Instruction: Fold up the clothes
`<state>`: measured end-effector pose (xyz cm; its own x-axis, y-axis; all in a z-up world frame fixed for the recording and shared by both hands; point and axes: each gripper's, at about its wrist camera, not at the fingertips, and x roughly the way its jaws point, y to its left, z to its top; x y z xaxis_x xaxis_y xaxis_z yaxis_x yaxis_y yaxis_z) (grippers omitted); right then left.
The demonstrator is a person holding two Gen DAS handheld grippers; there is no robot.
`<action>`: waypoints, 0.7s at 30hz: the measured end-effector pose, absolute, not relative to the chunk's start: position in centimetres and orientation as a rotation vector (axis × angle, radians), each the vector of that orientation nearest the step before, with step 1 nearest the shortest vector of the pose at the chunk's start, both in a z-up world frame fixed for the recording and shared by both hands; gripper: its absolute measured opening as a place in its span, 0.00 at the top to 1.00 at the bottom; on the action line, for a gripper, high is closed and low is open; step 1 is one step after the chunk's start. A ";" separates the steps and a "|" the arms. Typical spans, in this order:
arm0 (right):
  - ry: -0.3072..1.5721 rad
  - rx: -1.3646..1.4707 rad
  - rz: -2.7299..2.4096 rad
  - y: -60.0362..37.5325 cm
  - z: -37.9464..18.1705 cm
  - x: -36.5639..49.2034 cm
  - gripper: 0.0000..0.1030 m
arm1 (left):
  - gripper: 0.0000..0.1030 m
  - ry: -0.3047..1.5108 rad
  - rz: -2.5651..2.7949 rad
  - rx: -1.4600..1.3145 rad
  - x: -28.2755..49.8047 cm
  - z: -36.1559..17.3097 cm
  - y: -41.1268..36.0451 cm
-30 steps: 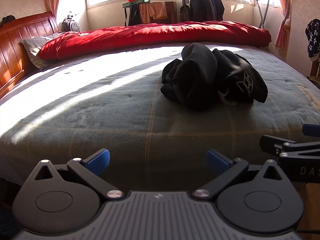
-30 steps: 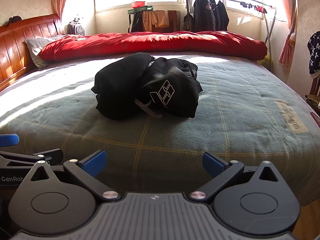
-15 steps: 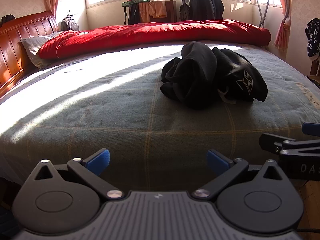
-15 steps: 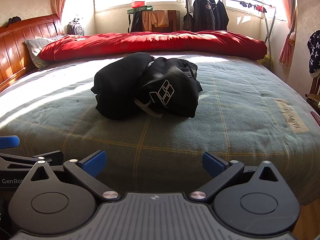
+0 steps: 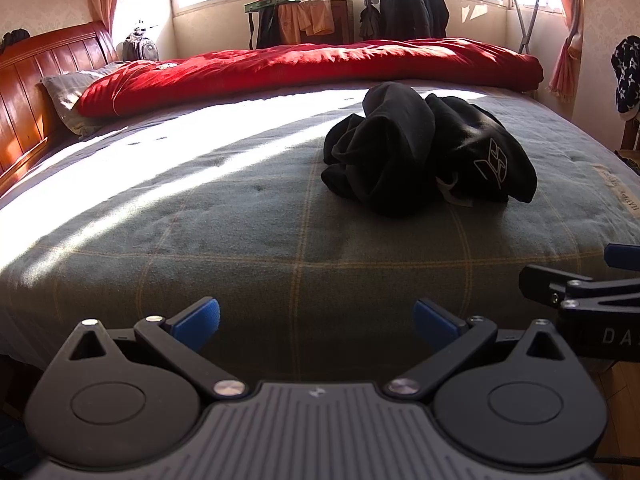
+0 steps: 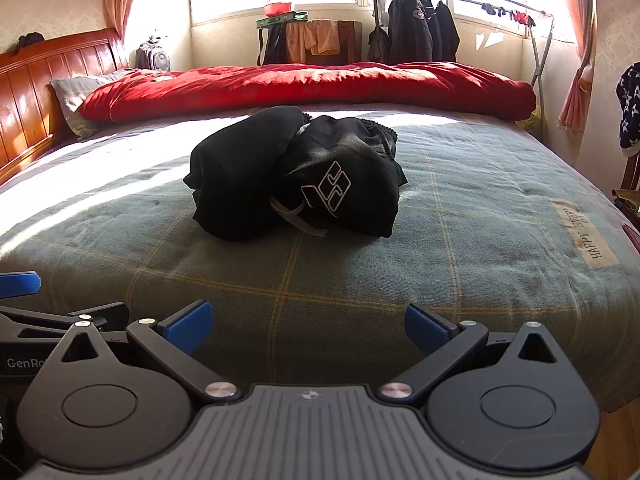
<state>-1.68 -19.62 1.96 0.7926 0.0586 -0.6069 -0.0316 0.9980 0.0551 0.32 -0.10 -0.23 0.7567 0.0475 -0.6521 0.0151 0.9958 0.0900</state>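
Black garment: crumpled heap mid-bed, unfolded, position unchanged over the last second. Left gripper and right gripper: fingers wide, empty, stationary at bed's edge. Folding not begun.

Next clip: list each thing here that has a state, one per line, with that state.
Black garment: crumpled in a heap on the bed, unfolded, not held.
Left gripper: open, empty, short of the garment.
Right gripper: open, empty, short of the garment.
Red quilt: rolled along the far side of the bed.
Green blanket: spread flat.
Jackets: hanging on the rack.
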 end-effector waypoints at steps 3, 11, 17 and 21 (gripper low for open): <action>0.653 0.043 0.048 -19.6 2.0 -1.7 0.00 | 0.00 0.713 0.017 0.092 0.4 -0.2 -0.1; 0.656 0.044 0.049 -19.6 2.0 -1.5 0.00 | 0.00 0.717 0.014 0.091 0.5 -0.3 -0.1; 0.661 0.045 0.050 -19.6 1.9 -1.3 0.00 | 0.00 0.723 0.013 0.091 0.6 -0.4 -0.1; 0.665 0.046 0.050 -19.6 1.8 -1.1 0.00 | 0.00 0.727 0.012 0.089 0.8 -0.6 0.0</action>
